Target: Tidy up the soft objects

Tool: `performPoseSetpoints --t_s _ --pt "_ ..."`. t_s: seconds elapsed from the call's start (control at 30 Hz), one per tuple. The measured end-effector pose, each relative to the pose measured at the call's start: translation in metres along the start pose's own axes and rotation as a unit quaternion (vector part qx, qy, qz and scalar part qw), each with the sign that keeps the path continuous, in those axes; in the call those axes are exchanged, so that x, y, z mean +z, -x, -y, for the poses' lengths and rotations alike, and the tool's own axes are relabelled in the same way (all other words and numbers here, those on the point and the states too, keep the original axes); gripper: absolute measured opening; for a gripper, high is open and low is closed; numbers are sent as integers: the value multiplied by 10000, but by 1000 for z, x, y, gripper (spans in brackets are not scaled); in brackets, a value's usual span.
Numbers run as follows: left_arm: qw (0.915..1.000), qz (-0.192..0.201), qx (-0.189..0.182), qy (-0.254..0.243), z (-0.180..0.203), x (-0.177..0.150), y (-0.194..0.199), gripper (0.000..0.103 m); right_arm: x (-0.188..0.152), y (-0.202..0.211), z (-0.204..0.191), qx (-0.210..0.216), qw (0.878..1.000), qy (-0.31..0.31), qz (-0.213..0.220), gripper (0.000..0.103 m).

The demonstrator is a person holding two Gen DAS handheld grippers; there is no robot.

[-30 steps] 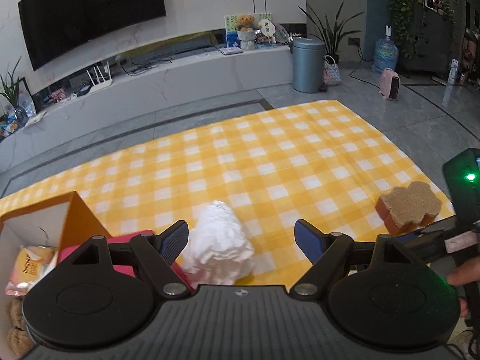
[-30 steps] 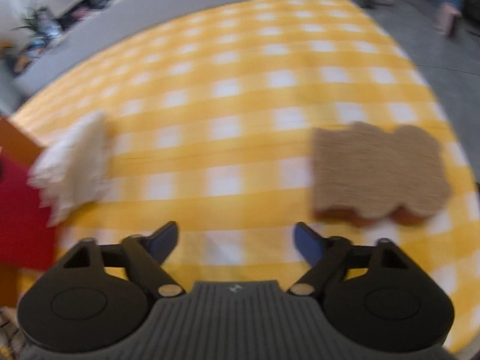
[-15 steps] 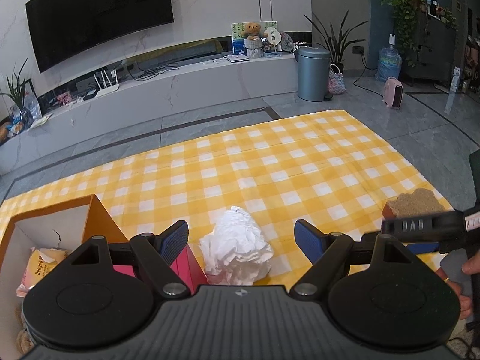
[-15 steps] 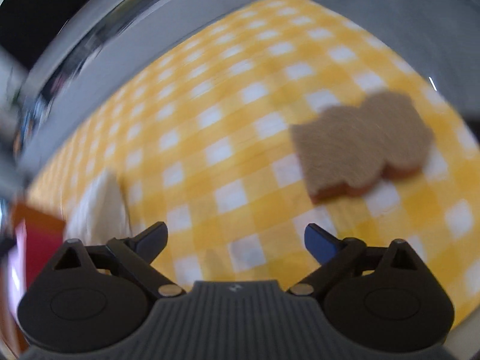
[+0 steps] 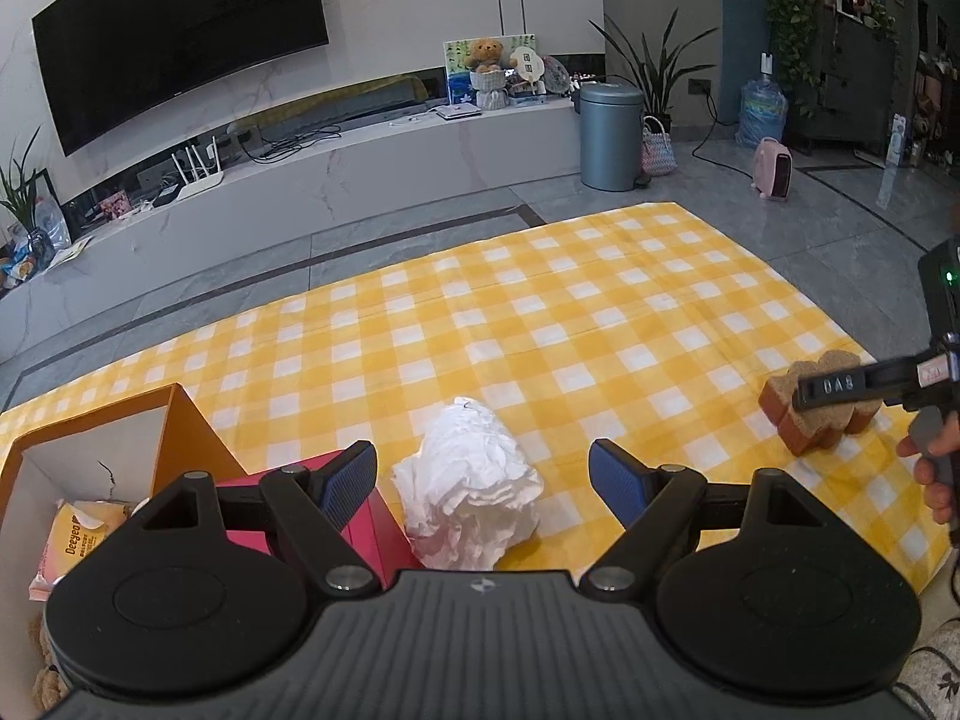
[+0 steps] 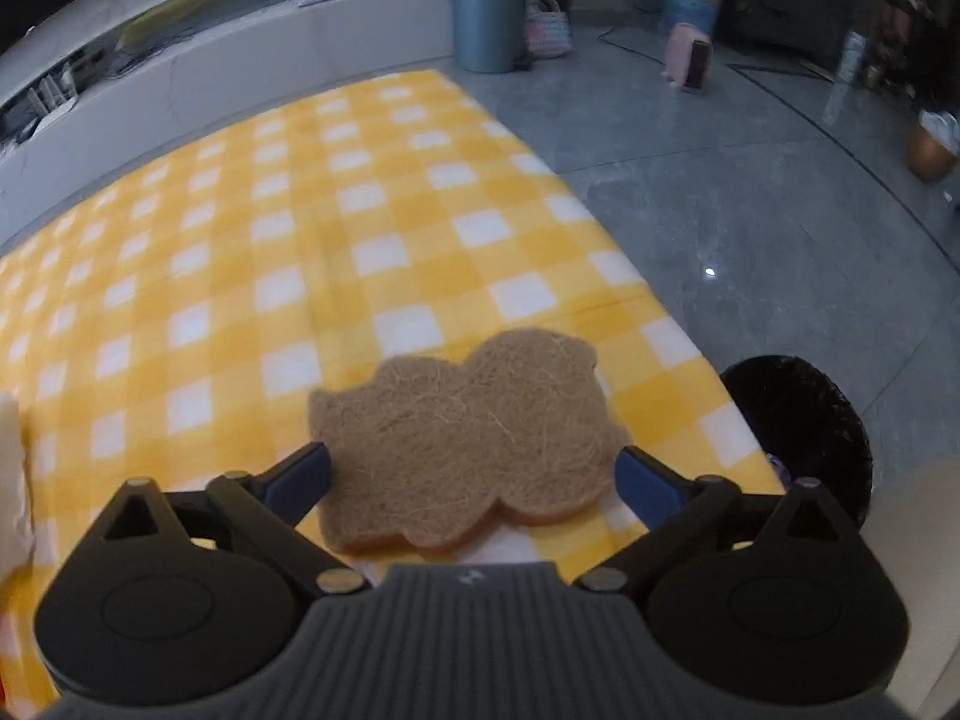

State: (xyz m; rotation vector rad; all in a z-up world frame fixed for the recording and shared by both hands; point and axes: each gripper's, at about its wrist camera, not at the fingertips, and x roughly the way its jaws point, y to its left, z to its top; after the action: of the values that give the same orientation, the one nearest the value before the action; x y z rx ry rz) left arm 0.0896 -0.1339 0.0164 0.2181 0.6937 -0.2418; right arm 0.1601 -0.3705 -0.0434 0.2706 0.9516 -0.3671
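A brown bear-shaped sponge (image 6: 474, 438) lies on the yellow checked cloth (image 6: 300, 240) near its right edge. My right gripper (image 6: 474, 474) is open with its jaws on either side of the sponge, close to it; contact is unclear. The sponge also shows in the left wrist view (image 5: 822, 408), with the right gripper (image 5: 840, 387) over it. A crumpled white tissue wad (image 5: 471, 486) lies on the cloth just ahead of my left gripper (image 5: 483, 483), which is open and empty. An orange box (image 5: 180, 426) at the left holds a snack packet (image 5: 75, 540).
A red box (image 5: 366, 516) sits between the orange box and the tissue. A black round bin (image 6: 804, 432) stands off the cloth's right edge. Beyond the cloth are grey floor, a TV bench (image 5: 360, 168), a grey trash can (image 5: 609, 135) and a pink heater (image 5: 774, 174).
My right gripper has moved forward and down to the sponge, which now sits between its jaws. My left gripper has risen and pulled back a little from the tissue.
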Motion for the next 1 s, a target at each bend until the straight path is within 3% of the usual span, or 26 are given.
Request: performPoseSetpoints --t_s 0.17,0.27,0.37,0.5,0.57,0.63,0.7,0.77,0.87,0.9,0.97,1.0 --pt "10000 -28 -10 85 -3 1 -4 94 4 1 15 140 9964 -841 29 100" --pt "9999 -65 -28 106 -1 1 -8 94 7 -5 16 -10 9921 -1258 1 101" --pt "9999 -110 -47 83 0 -1 -9 94 7 -16 -4 -279 9966 -769 46 101" --pt "9999 -104 -45 -51 4 -3 -7 94 6 -18 -2 -246 9954 -918 80 101" --pt "9999 -125 -31 -65 5 -3 -6 94 7 -19 -2 20 9990 -427 103 101" --pt "9999 -91 -73 -123 4 -4 -2 94 8 -18 -8 368 9979 525 33 101" --pt "9997 -50 -76 -210 5 -6 0 94 8 -14 -12 831 9840 1567 -140 101" --pt "9994 11 -78 -325 5 -8 1 94 4 -12 -12 1437 9591 2390 -484 101" --pt "9994 34 16 -350 3 -8 -2 94 -8 -18 -10 2098 9217 3028 -1215 92" --pt "9995 8 43 -312 2 -8 -4 94 -11 -17 -9 2054 9198 3109 -1232 88" --pt "9997 -73 42 -207 -1 -7 -7 94 -8 -10 -1 1852 9415 2657 -933 93" --pt "9998 -98 19 -158 -3 -7 -8 94 -3 -7 8 1832 9587 1992 -880 100"
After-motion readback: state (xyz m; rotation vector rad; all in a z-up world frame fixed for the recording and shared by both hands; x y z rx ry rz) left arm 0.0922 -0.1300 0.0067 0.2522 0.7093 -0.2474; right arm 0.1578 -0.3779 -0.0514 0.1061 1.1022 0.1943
